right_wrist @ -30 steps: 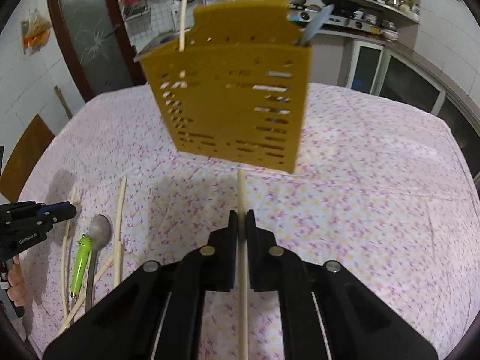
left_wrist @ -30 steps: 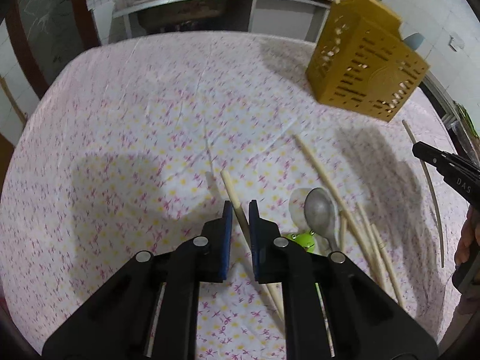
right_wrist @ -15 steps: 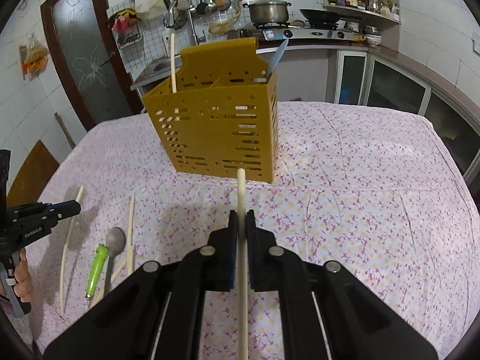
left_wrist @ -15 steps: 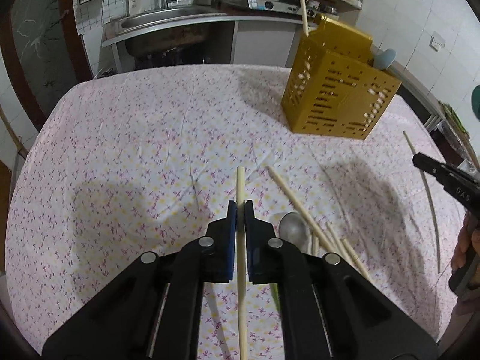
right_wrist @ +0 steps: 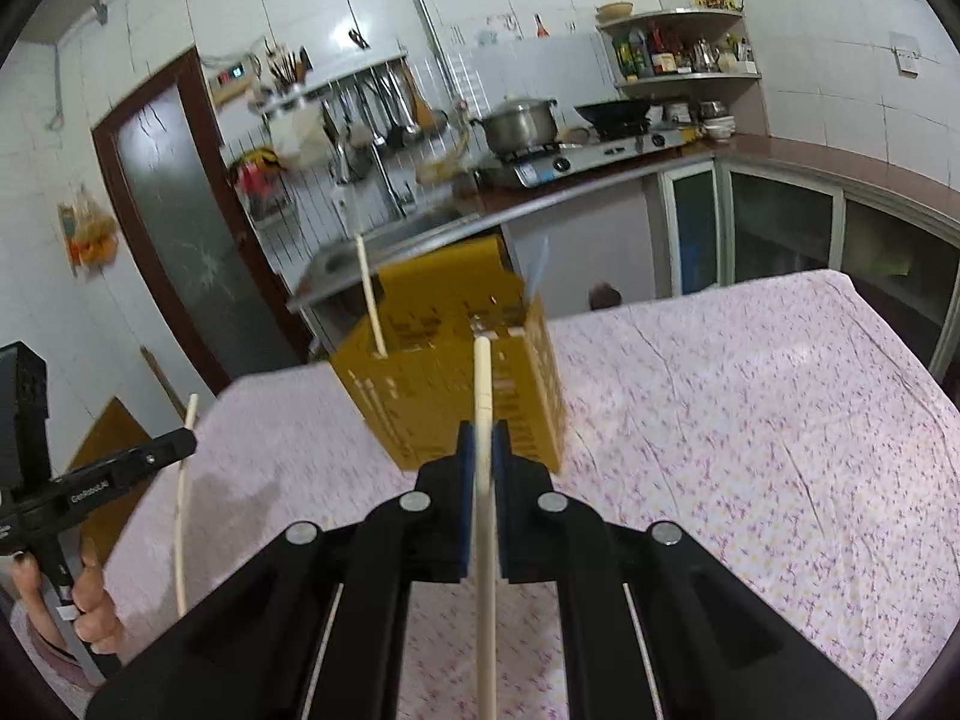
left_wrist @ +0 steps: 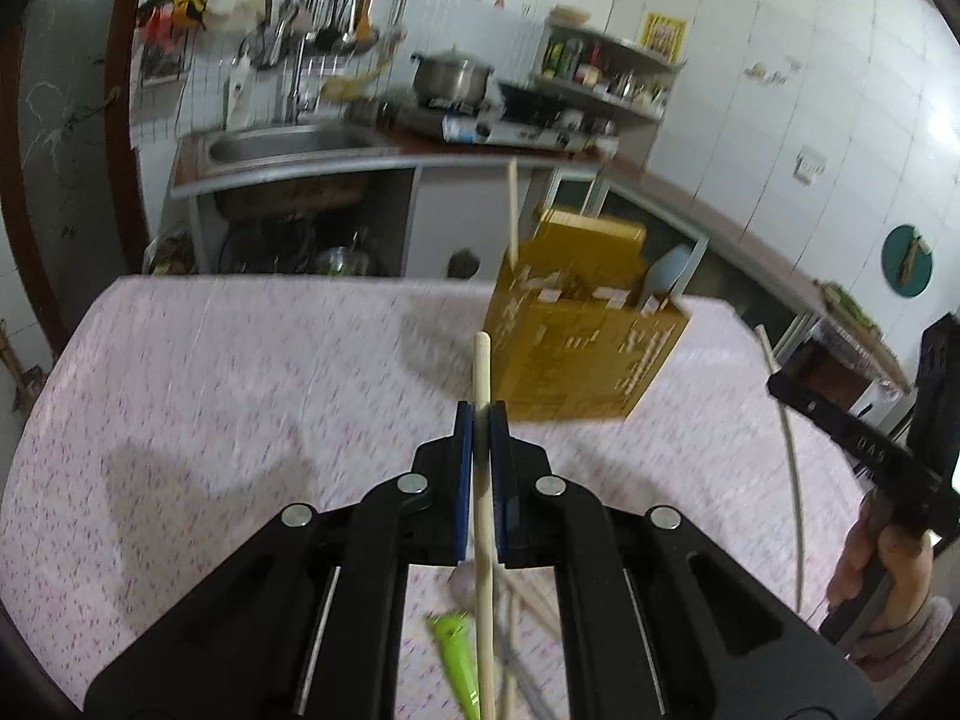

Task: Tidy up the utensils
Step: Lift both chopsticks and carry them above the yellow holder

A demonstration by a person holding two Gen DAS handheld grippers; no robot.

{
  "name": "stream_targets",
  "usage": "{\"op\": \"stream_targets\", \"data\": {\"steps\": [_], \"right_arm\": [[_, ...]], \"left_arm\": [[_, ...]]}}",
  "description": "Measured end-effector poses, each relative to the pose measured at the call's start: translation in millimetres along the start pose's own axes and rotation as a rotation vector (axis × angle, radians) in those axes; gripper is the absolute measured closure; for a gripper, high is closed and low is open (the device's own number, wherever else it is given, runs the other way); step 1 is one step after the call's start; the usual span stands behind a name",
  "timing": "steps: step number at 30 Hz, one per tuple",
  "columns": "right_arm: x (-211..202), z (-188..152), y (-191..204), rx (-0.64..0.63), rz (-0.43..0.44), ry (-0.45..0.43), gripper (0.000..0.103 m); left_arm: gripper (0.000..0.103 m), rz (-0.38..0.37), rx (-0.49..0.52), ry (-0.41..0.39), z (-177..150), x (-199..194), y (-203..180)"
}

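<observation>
Both grippers have lifted chopsticks off the surface. The left gripper (left_wrist: 480, 414) and right gripper (right_wrist: 482, 432) each clamp one chopstick (left_wrist: 483, 504) upright; the caddy (right_wrist: 462, 384) stands ahead near the far edge, nearer the right.

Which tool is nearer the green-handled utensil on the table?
Left. The left tool hangs just above the green-handled utensil; the right tool is raised well off to the side.
</observation>
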State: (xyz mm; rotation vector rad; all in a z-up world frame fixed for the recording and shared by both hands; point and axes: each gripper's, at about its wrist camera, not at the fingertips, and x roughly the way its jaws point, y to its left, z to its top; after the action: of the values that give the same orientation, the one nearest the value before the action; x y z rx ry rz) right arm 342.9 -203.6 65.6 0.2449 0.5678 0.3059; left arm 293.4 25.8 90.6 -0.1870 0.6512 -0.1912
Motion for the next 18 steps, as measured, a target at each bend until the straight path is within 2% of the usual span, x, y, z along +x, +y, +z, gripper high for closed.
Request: {"op": "stream_targets", "data": {"steps": [4, 9, 15, 18], "right_arm": [[-9.5, 9.2, 4.1, 0.003, 0.024, -0.047, 0.097], [-23.1, 14.2, 10.3, -0.028, 0.024, -0.150, 0.097], [-29.1, 22.2, 6.1, -0.045, 0.041, -0.306, 0.097], [-26.2, 29.9, 3.0, -0.032, 0.062, -0.350, 0.097]], "left_arm": [[0.099, -0.027, 0.009, -0.066, 14.3, -12.0, -9.5], [0.099, -0.037, 0.022, -0.141, 31.2, -18.5, -22.2], [0.099, -0.036, 0.085, -0.302, 53.7, -22.8, -48.6], [0.099, -0.080, 0.087, -0.354, 66.7, -20.2, -53.4]]}}
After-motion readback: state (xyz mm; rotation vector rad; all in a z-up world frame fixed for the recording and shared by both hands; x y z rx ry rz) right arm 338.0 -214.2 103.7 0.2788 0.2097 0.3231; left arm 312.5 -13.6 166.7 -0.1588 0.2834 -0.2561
